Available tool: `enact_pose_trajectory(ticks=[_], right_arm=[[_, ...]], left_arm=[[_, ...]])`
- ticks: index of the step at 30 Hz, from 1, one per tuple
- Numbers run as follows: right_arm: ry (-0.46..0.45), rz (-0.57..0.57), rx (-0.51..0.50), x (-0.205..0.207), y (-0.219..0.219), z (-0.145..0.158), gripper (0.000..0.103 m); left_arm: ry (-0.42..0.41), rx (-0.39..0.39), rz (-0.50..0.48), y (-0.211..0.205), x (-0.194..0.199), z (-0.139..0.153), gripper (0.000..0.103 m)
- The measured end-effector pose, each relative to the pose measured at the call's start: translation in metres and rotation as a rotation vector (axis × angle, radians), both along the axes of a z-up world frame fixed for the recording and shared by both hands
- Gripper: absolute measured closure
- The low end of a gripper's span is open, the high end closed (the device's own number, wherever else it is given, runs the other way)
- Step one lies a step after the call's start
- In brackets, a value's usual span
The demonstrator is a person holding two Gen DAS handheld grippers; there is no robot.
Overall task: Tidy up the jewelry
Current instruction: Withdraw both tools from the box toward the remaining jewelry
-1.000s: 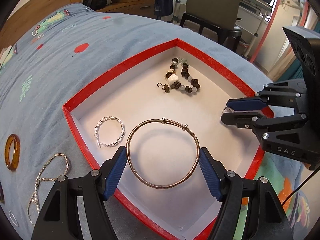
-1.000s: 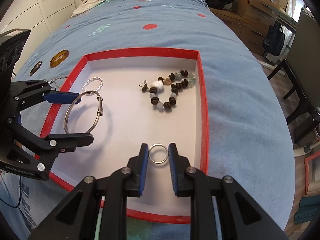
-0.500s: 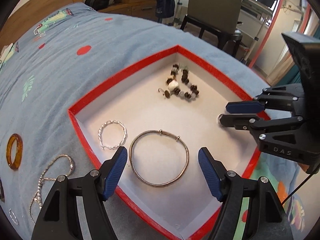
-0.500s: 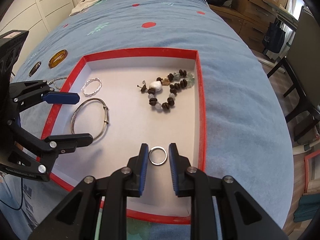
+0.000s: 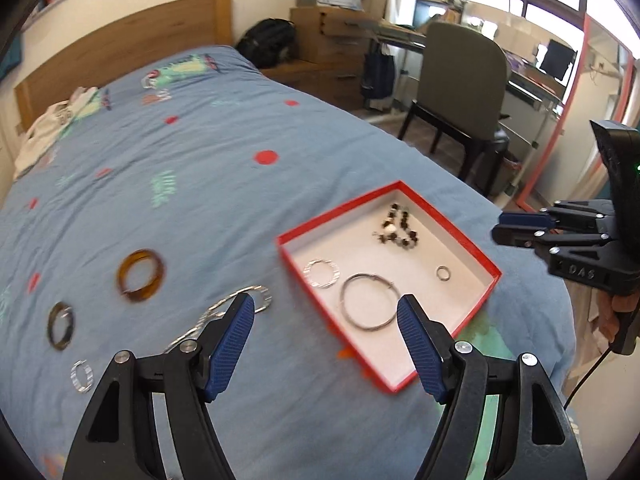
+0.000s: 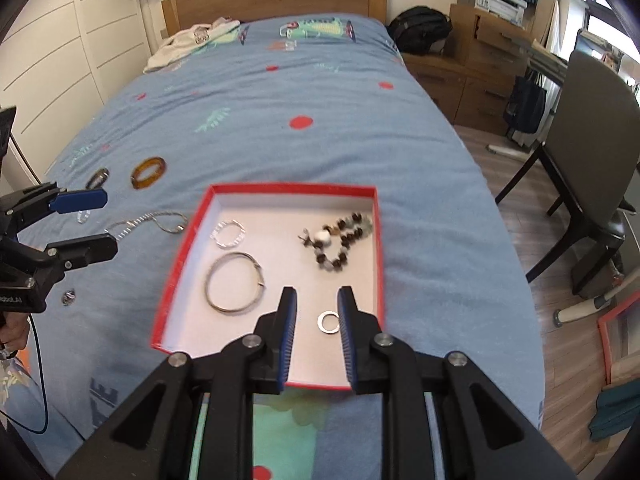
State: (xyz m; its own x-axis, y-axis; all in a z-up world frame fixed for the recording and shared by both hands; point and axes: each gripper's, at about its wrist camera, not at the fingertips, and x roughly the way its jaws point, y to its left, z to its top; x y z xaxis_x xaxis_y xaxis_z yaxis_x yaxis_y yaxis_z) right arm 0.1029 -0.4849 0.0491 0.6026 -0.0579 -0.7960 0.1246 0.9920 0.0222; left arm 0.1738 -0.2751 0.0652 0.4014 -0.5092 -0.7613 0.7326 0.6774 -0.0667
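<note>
A red box [image 5: 304,276] [image 6: 292,189] with a white floor lies on the blue bedspread. In it are a thin metal bangle [image 5: 342,300] [image 6: 207,284], a twisted silver bracelet [image 5: 308,270] [image 6: 216,236], a beaded bracelet [image 5: 390,231] [image 6: 322,236] and a small ring [image 5: 438,273] [image 6: 321,322]. My left gripper [image 5: 324,306] [image 6: 102,224] hangs wide open above the box's near left edge, holding nothing. My right gripper [image 6: 317,294] [image 5: 498,228] hovers over the box's near right corner, jaws slightly apart and empty.
Left of the box lie an amber bangle [image 5: 124,280] [image 6: 138,176], a dark bangle [image 5: 52,324], a silver chain [image 5: 224,308] [image 6: 148,218] and a small silver ring [image 5: 82,376]. A chair [image 5: 460,80] stands right of the bed. White clothing [image 6: 192,40] lies by the headboard.
The metal bangle left my left jaws and now lies in the box. The small ring also lies there. Both grippers have risen and drawn back from the box.
</note>
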Motion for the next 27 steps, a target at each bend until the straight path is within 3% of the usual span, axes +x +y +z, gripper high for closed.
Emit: enact_pose_trajectory(ticks=[4, 7, 13, 19, 27], right_arm=[[-0.047, 0.019, 0.001, -0.009, 0.027, 0.027, 0.081], [-0.077, 0.036, -0.001, -0.016, 0.054, 0.045, 0.066], [-0.115, 0.083, 0.006, -0.022, 0.101, 0.064, 0.063], [-0.144, 0.124, 0.017, -0.020, 0.141, 0.073, 0.057], [-0.150, 0.161, 0.019, -0.004, 0.168, 0.072, 0.051]], left_arm=[[-0.042, 0.008, 0.088, 0.058, -0.007, 0.021, 0.020], [-0.070, 0.011, 0.149, 0.106, -0.011, 0.034, 0.016], [-0.108, 0.024, 0.288, 0.197, -0.018, 0.048, 0.013], [-0.110, 0.043, 0.408, 0.266, -0.021, 0.045, 0.011], [-0.074, 0.046, 0.524, 0.325, -0.016, 0.022, 0.007]])
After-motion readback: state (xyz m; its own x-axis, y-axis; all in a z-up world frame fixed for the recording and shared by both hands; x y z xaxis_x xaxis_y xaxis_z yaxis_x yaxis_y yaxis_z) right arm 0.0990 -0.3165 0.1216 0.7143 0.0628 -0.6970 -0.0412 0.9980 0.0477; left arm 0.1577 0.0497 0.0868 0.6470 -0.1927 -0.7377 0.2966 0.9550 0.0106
